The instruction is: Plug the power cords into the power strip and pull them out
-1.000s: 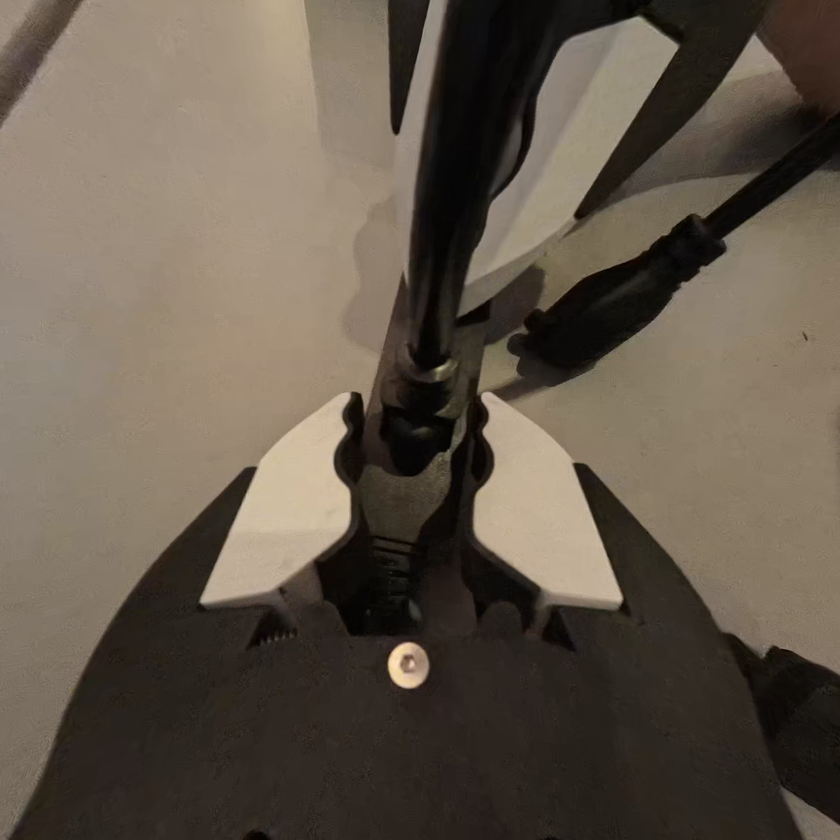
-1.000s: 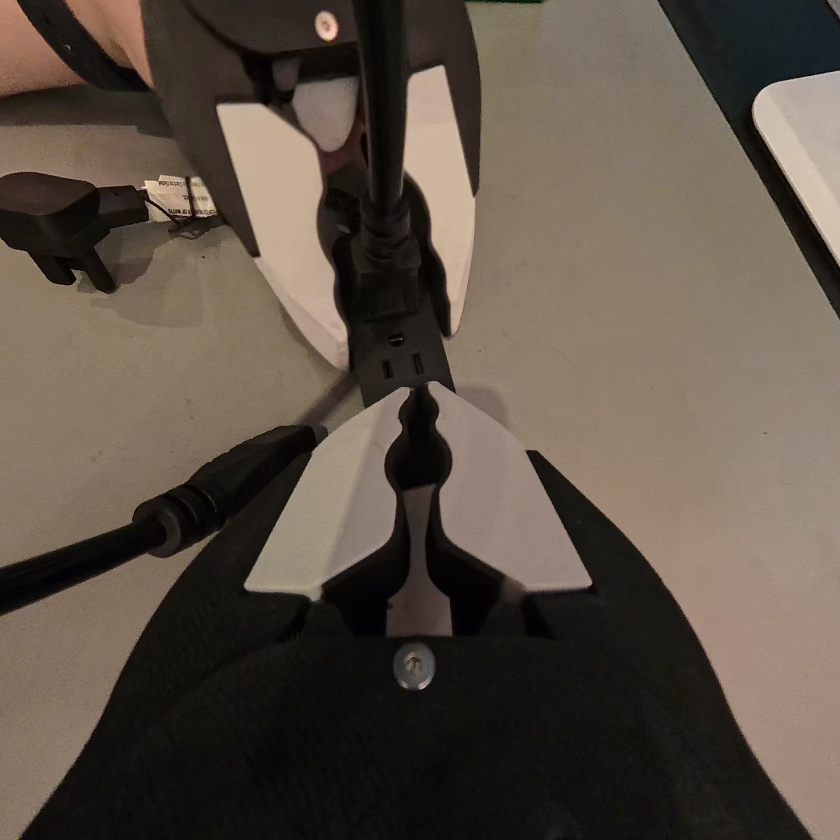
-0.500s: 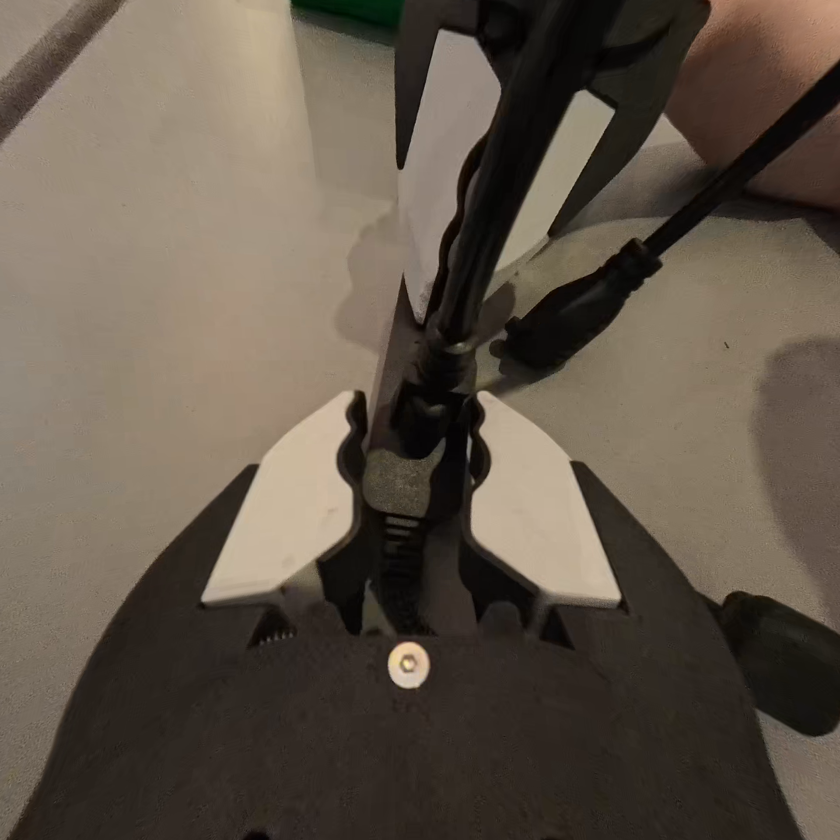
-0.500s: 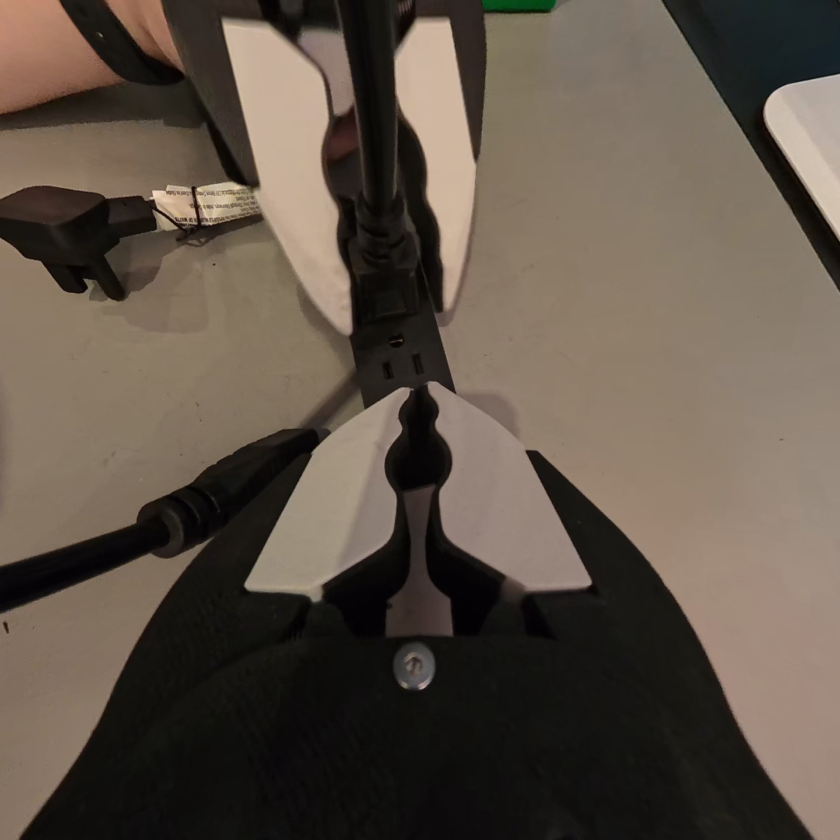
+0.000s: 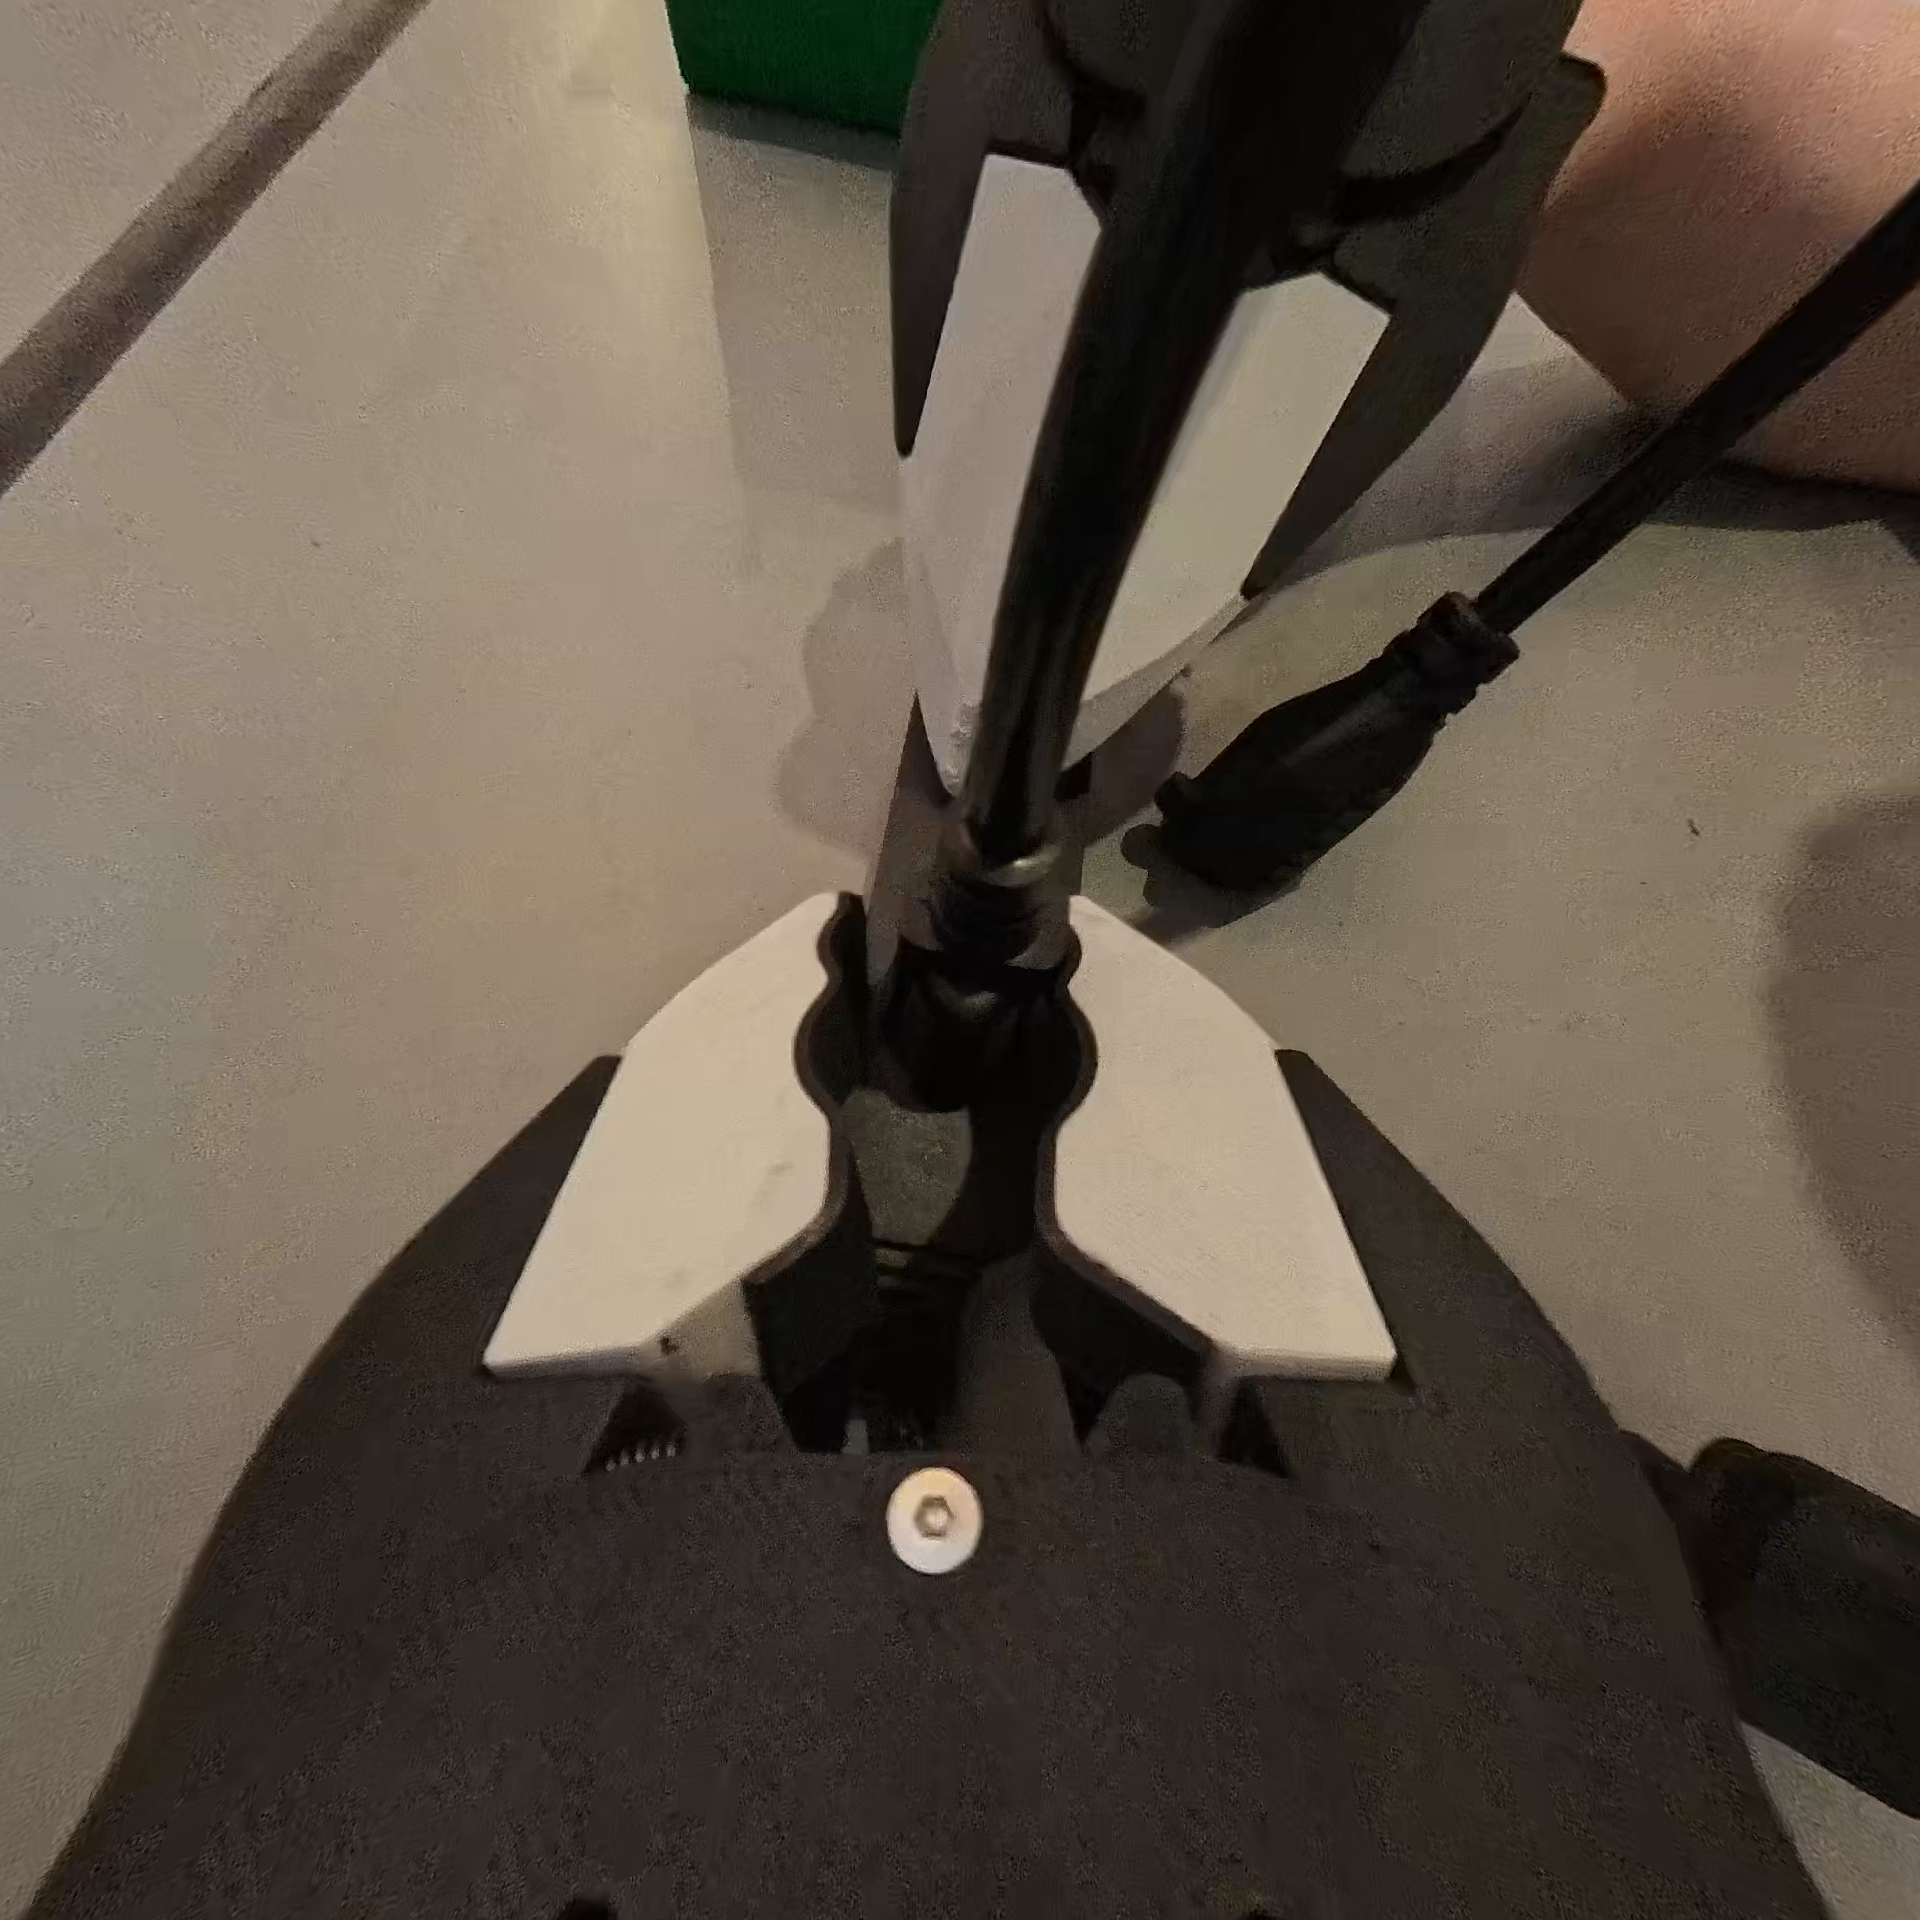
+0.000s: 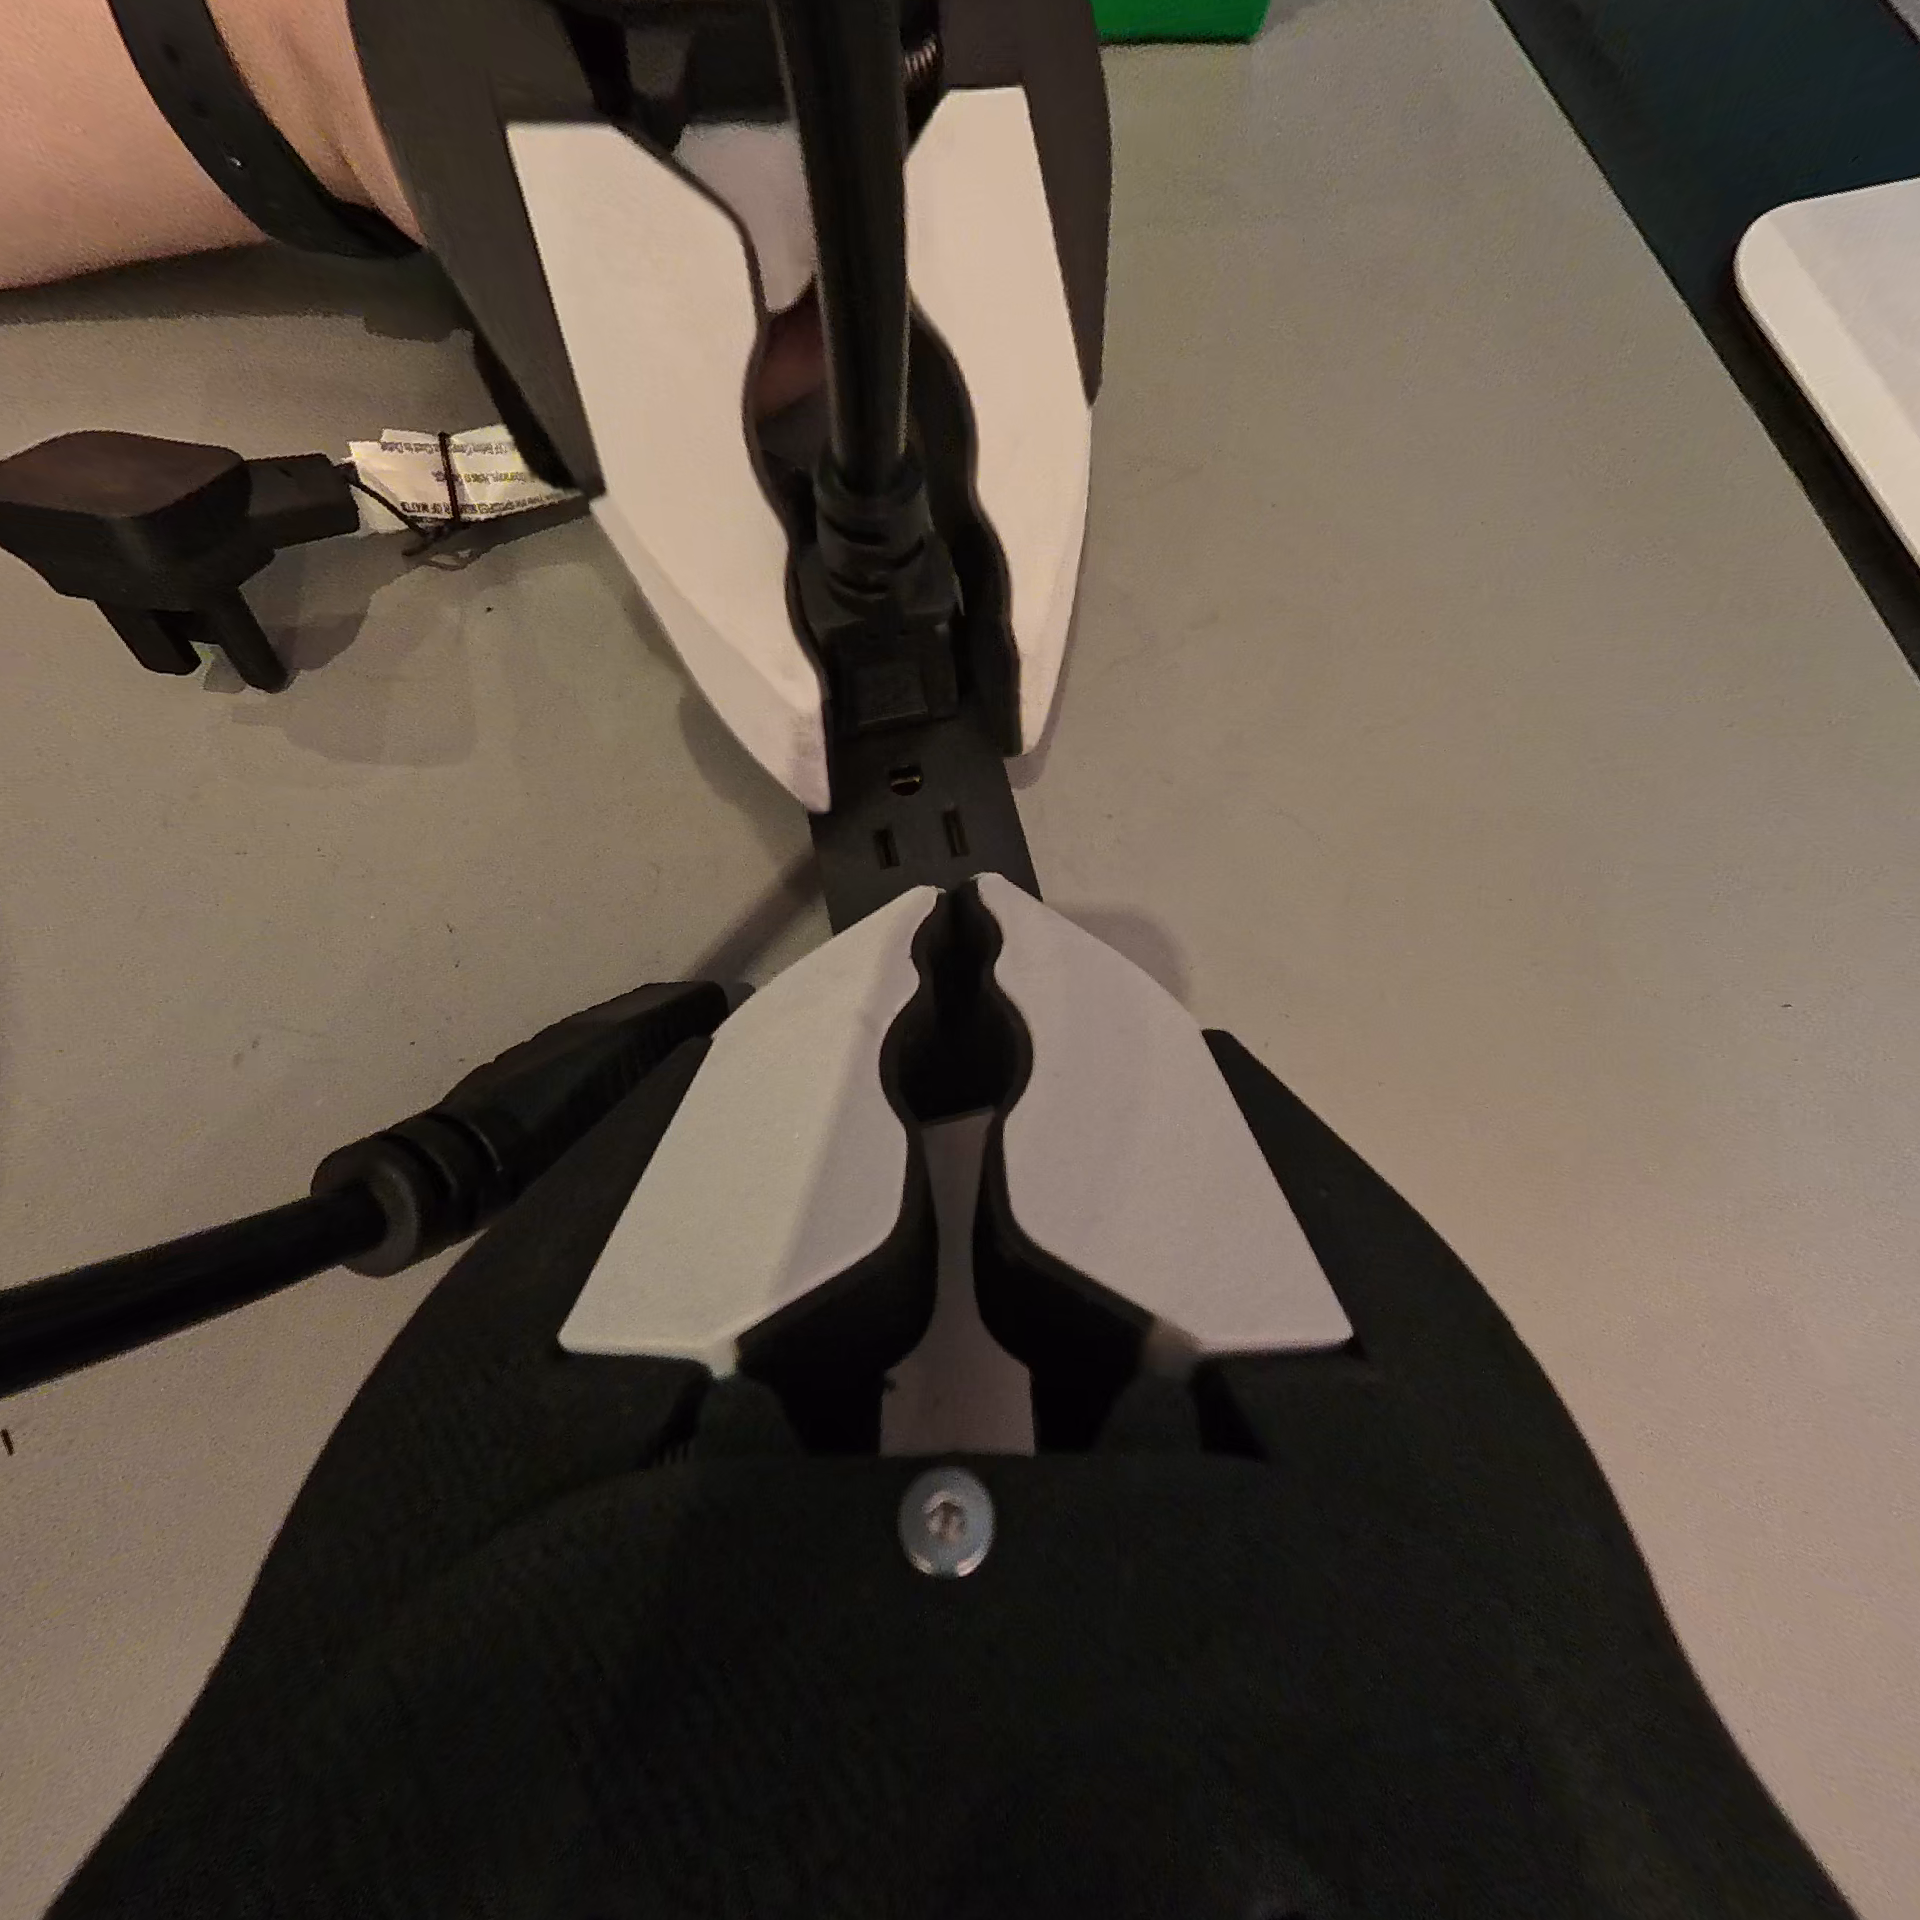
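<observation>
- On the grey tabletop [image 6: 1455, 727], the left tool [image 6: 914, 769] pinches the stiff black plug [image 6: 888, 665] in the power strip [image 6: 925, 831].
- The right tool [image 6: 961, 888], pressed together, pins the strip's end.
- Hold the hard plug, not its bendy cord.

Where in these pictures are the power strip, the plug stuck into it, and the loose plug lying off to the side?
power strip [image 6: 925, 831], right wrist view, on its bare outlet face.
plugged-in plug [image 6: 888, 665], right wrist view, on its black body.
loose plug [image 6: 125, 520], right wrist view, on its flat top.
</observation>
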